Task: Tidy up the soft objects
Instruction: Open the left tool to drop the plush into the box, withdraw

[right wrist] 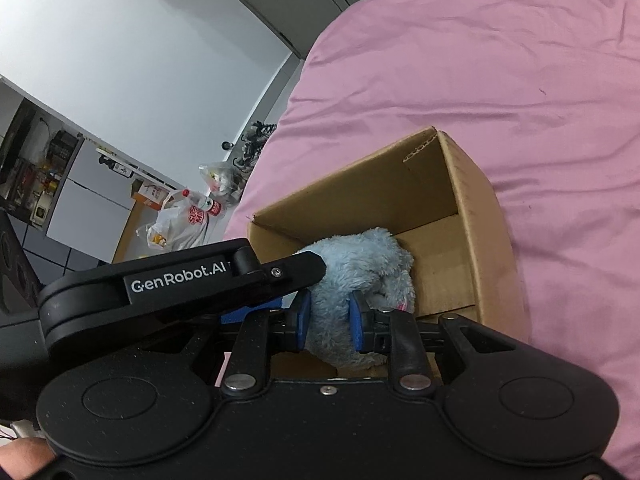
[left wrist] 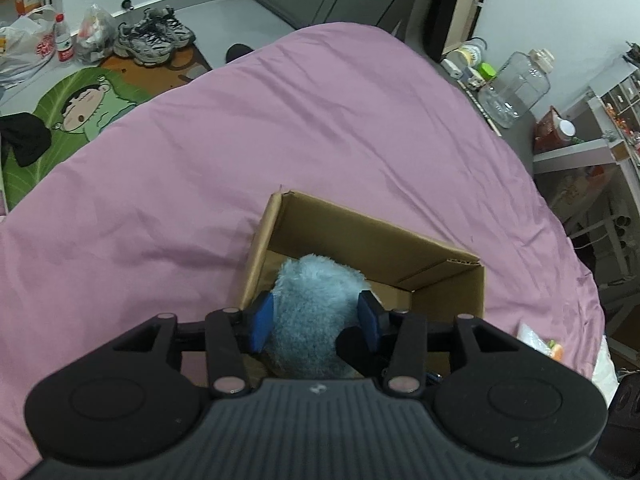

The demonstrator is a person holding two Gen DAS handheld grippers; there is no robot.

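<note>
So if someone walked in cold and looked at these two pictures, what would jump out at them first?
Most likely the fluffy light-blue plush toy, gripped from both sides by the left gripper and the right gripper, whose blue jaws press into its fur. It sits partly inside an open cardboard box near the front of the view. Behind it all spreads the wrinkled pink bedsheet that the box rests on.

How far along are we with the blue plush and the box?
Done: the blue plush toy is down inside the cardboard box on the pink bedspread. In hand: left gripper and right gripper both grip it. Left: release and withdraw; no other soft toys are visible.
</note>
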